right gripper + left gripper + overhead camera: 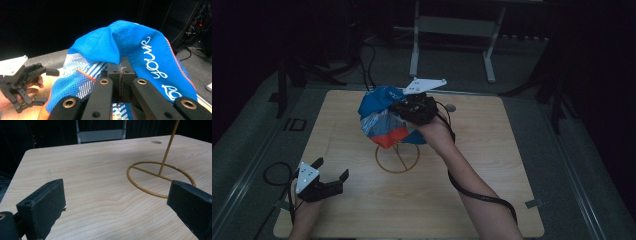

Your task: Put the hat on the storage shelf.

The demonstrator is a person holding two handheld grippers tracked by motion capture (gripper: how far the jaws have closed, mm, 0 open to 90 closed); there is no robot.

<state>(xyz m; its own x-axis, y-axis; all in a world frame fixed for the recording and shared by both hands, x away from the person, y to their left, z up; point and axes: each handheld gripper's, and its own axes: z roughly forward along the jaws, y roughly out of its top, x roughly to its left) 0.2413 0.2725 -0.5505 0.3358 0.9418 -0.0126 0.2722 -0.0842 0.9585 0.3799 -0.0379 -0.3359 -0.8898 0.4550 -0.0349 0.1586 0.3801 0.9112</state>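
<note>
Room: dark around me, a light wooden table (362, 210) in the middle.
Right gripper (121, 72): I have its jaws clamped on a fold of the blue cap (140, 47), held up above the stand.
Cap: blue with white and orange panels; the white lettering is, I think, "your".
Stand (160, 176): gold wire ring with upright rod, on the table under the cap.
Left gripper (331, 174): jaws wide apart, holding nothing, low by the table's near left corner.
</note>
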